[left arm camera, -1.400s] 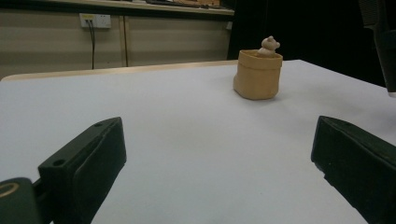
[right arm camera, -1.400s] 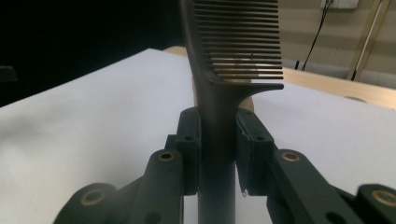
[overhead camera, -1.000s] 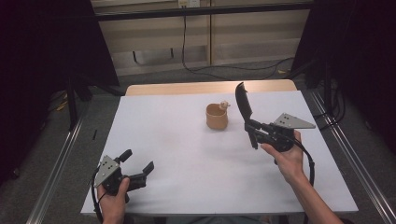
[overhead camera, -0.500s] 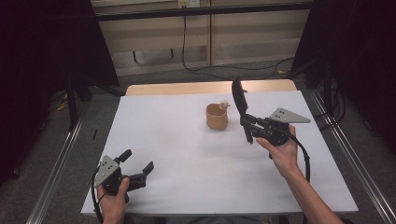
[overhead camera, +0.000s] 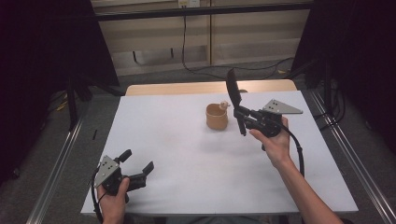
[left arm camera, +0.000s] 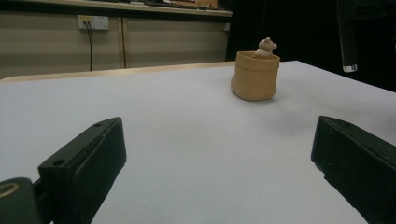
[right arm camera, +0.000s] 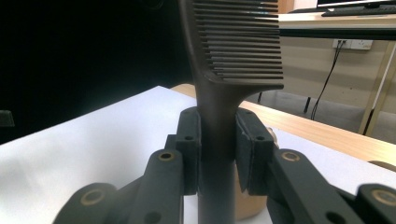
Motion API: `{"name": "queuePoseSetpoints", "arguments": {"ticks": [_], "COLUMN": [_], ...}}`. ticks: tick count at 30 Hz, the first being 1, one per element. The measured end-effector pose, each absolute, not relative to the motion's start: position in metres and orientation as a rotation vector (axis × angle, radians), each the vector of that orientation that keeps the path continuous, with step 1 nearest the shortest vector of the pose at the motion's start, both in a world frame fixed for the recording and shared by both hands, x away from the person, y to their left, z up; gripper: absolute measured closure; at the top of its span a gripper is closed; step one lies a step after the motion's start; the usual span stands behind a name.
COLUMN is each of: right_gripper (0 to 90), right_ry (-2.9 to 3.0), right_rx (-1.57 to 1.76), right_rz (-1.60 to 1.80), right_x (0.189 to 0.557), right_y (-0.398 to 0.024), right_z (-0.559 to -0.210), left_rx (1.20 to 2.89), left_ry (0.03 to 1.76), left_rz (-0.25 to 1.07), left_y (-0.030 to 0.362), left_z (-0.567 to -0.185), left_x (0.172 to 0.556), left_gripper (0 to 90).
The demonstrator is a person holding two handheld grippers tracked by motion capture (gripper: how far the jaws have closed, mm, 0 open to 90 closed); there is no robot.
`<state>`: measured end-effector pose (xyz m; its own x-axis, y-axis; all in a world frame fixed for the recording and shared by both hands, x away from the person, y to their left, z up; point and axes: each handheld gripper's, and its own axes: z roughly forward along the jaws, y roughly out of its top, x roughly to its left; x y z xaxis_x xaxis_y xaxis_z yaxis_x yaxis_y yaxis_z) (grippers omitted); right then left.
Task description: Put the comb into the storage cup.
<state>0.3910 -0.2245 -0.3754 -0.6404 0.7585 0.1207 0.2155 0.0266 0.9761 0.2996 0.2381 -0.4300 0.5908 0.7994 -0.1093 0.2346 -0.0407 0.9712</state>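
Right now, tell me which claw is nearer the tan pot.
Right. The right claw, shut on a black comb, hangs just beside the tan pot. The left claw sits open at the table's near left corner, far from it.

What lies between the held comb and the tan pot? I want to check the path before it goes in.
Nothing visible. The right hand-held gripper holds the black comb upright just right of the tan pot; only bare white table is nearby. A small figure sits at the pot's rim.

A white table top (overhead camera: 187, 140) over a wooden edge — behind it, a wall socket (left arm camera: 93, 22) with black cables.
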Motion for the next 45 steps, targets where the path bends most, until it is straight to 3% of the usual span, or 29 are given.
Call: {"name": "queuePoseSetpoints", "arguments": {"ticks": [45], "right_gripper": [72.8], "right_ry": [1.971], "right_rx": [0.973], "right_rz": [1.615], "right_x": [0.441], "right_y": [-0.196], "right_z": [-0.372], "left_rx": [1.603], "left_ry": [0.891], "left_rz": [0.569], "left_y": [0.237], "left_z": [-0.431], "left_x": [0.299], "left_gripper": [3.3]}}
